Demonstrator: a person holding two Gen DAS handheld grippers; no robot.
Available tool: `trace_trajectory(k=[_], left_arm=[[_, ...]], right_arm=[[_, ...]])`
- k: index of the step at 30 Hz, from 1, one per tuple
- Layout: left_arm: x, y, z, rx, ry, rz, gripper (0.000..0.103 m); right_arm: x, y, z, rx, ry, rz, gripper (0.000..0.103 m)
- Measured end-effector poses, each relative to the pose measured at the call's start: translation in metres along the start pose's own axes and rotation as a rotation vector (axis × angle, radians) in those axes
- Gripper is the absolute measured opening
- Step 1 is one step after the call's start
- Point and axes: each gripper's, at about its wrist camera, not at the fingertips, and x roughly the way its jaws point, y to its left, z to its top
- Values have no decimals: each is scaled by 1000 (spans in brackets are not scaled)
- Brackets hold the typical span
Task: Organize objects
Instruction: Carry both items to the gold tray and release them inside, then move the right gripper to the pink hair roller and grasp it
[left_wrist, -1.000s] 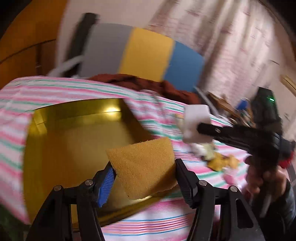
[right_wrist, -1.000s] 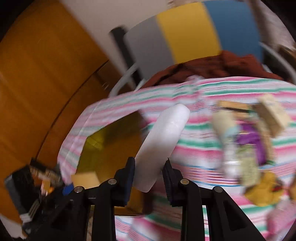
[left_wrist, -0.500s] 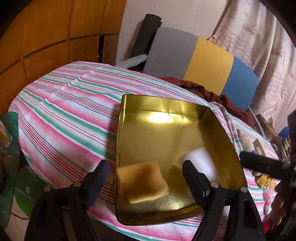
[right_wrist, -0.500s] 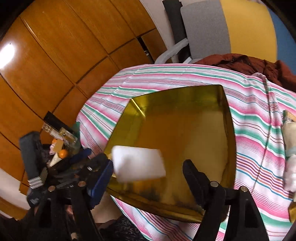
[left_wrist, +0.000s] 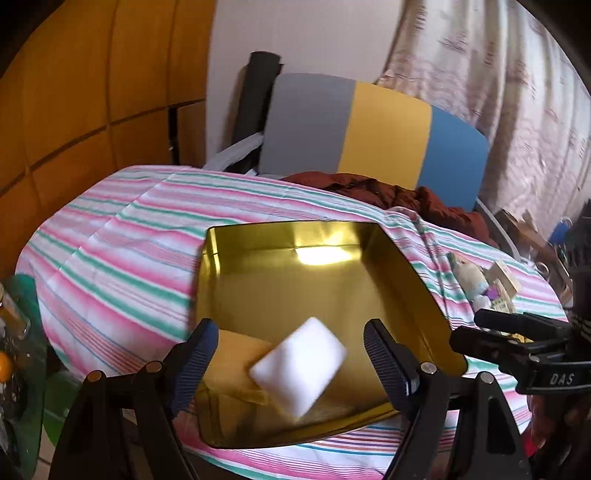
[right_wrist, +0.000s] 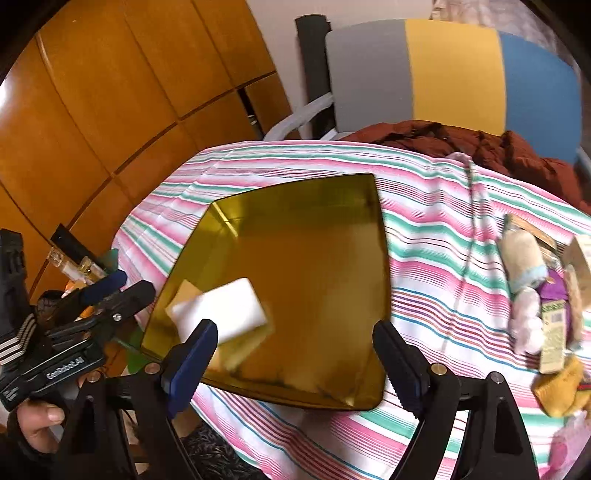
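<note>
A shiny gold tray (left_wrist: 399, 273) (right_wrist: 332, 229) lies on the striped tablecloth. In its near corner a yellow sponge (left_wrist: 232, 354) (right_wrist: 243, 347) rests flat, and a white sponge (left_wrist: 301, 369) (right_wrist: 225, 306) lies partly on top of it, blurred. My left gripper (left_wrist: 291, 350) hangs open just above that corner, nothing between its fingers. My right gripper (right_wrist: 291, 350) also stands open over the tray's near edge, empty. Each gripper shows in the other's view: the right gripper (left_wrist: 484, 332) at the tray's right, the left gripper (right_wrist: 129, 284) at its left.
A heap of small items (right_wrist: 543, 306) (left_wrist: 487, 284) lies on the cloth (right_wrist: 436, 229) right of the tray: a plush toy, packets, a wooden block. A dark red garment (left_wrist: 388, 192) and a grey-yellow-blue chair back (left_wrist: 369, 129) stand behind the table. Wooden panelling (right_wrist: 92, 110) is at left.
Both grippers opened and let go: the yellow sponge dropped into the tray first, then the white sponge landed on it. Both grippers have drawn back a little.
</note>
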Motion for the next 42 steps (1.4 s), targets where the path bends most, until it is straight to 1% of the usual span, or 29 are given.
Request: trace_trajectory(k=[8, 16, 18, 21, 25, 28, 31, 34, 39, 42], left_arm=[[-2, -31, -3, 86, 0, -57, 82], [1, -60, -10, 147, 29, -106, 82], [2, -65, -10, 154, 39, -122, 82], [4, -73, -12, 162, 52, -150, 82], [7, -84, -12, 171, 69, -211, 82], [6, -94, -11, 194, 60, -261, 82], [9, -107, -10, 218, 74, -308, 82], [13, -119, -12, 244, 91, -319, 82], [17, -140, -16, 293, 118, -367, 82], [19, -156, -19, 333, 143, -395, 82]], right_arm=[[-22, -36, -14, 68, -20, -72, 88], [-41, -78, -34, 160, -22, -142, 91], [-48, -87, -38, 174, -23, -171, 93], [-58, -102, -46, 198, -23, -209, 94], [-77, -129, -60, 243, -17, -290, 95], [-97, -153, -73, 274, 8, -370, 95], [-116, -179, -87, 306, 48, -443, 95], [-131, -204, -102, 332, 112, -503, 96], [-139, -229, -122, 347, 239, -543, 96], [-138, -237, -127, 361, 264, -543, 96]])
